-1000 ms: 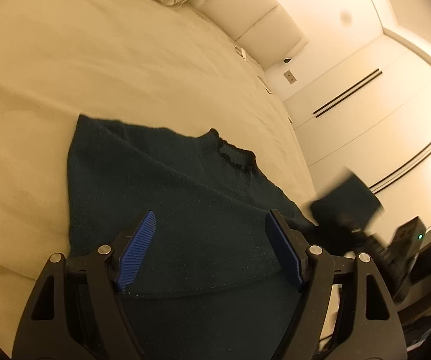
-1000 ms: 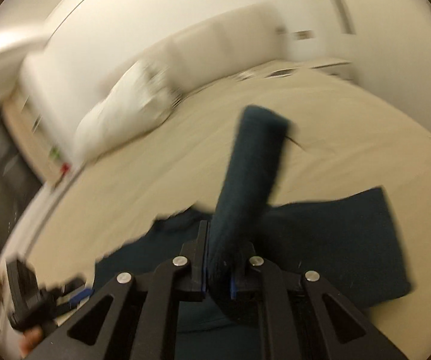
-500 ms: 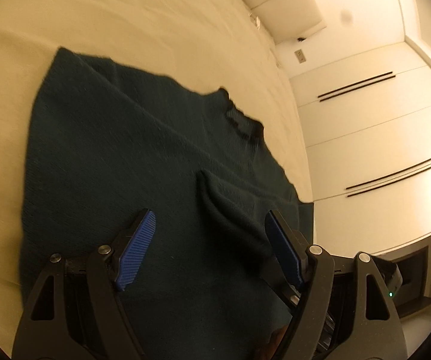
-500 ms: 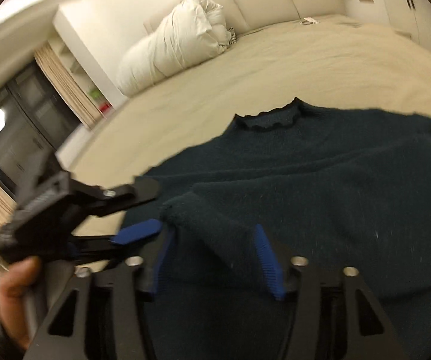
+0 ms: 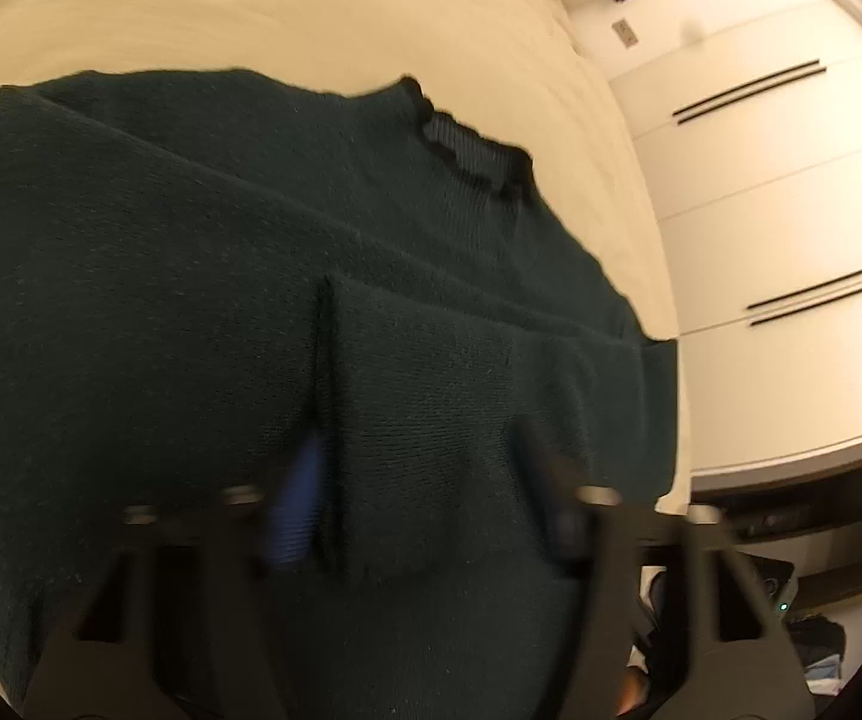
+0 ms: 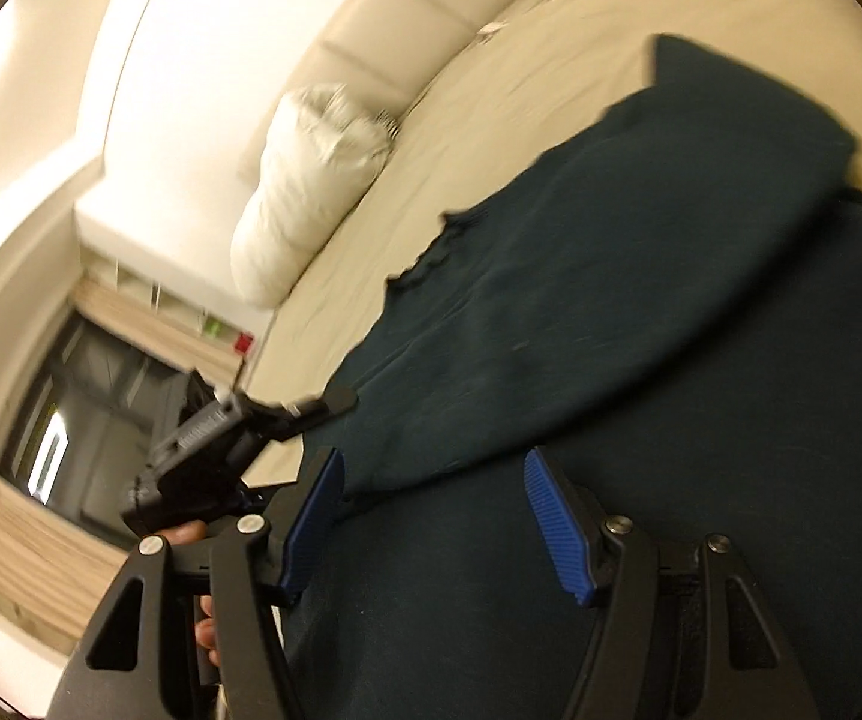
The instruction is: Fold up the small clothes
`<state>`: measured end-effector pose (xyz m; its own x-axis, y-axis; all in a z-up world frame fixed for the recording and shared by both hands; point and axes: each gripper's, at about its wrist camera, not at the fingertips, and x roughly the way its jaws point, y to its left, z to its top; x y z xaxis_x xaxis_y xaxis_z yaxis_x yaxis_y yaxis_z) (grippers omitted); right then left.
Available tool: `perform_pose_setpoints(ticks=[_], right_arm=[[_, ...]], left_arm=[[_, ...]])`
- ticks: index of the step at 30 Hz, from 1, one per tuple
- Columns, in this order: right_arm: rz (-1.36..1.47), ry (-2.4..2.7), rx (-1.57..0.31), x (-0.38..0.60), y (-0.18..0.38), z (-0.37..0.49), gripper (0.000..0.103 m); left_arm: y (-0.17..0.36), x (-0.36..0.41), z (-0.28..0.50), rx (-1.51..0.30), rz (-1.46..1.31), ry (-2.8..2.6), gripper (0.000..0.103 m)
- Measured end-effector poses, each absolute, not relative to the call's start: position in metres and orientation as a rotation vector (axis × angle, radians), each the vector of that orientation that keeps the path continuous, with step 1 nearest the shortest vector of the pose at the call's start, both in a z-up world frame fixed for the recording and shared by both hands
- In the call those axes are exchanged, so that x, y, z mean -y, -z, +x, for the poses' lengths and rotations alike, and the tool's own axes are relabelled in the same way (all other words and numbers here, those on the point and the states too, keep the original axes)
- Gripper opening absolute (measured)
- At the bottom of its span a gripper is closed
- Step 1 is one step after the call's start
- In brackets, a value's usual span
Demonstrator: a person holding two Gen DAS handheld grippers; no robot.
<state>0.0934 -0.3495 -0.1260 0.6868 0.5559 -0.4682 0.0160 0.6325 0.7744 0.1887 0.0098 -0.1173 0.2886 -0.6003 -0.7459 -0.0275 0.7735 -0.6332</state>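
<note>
Item: dark teal knit sweater (image 5: pixel 191 300), lying spread flat on the cream bed (image 5: pixel 251 12). Ribbed collar (image 5: pixel 466 150) toward the far edge. One sleeve (image 5: pixel 431 420) folded inward across the body, its cuff edge nearest the camera in the left wrist view.

Left claw (image 5: pixel 419 498): blurred, close above the fabric, fingers spread to either side of the folded sleeve, released; blue pad (image 5: pixel 299 498) just beside the sleeve's left edge. Whether the pads touch the cloth cannot be told.

Right claw (image 6: pixel 431 516): released, blue pads (image 6: pixel 550 522) wide apart, hovering low over the sweater's body, nothing between them. The left claw's black housing, held in a hand (image 6: pixel 191 531), shows to its left at the sweater's edge.

Surroundings: white pillow (image 6: pixel 305 180) against the padded headboard (image 6: pixel 407 6); white wardrobe panels (image 5: pixel 778 180) with dark handle strips beyond the bed.
</note>
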Motion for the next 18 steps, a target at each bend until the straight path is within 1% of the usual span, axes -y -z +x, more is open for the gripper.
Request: perform_pose_setpoints(ticks=[1,2,4,8,10,13,15,18], right_arm=[[0.858,-0.339,-0.757,0.356,0.126,0.091,0.067],[0.877,-0.326,-0.753,0.362,0.128,0.091,0.067],[0.91,-0.301,-0.756,0.373,0.131,0.09,0.067],[0.958,-0.262,-0.732,0.389,0.136,0.085,0.067],[0.996,-0.249,-0.71,0.398,0.137,0.087,0.067],[1.037,-0.218,-0.665,0.415,0.136,0.089,0.072],[1.075,-0.196,-0.62,0.429,0.134,0.094,0.076],[1.168,-0.17,-0.581,0.452,0.142,0.107,0.077]], left_arm=[[0.118,-0.008,0.19,-1.237,-0.602,0.411,0.026],[0.12,-0.007,0.191,-1.238,-0.602,0.417,0.019],[0.122,-0.008,0.192,-1.227,-0.605,0.434,0.012],[0.109,-0.014,0.186,-1.155,-0.612,0.448,0.009],[0.088,-0.022,0.183,-1.066,-0.585,0.446,0.009],[0.068,-0.03,0.182,-0.989,-0.556,0.44,0.009],[0.069,-0.04,0.184,-0.981,-0.572,0.428,0.009],[0.088,-0.054,0.187,-1.014,-0.606,0.392,0.009]])
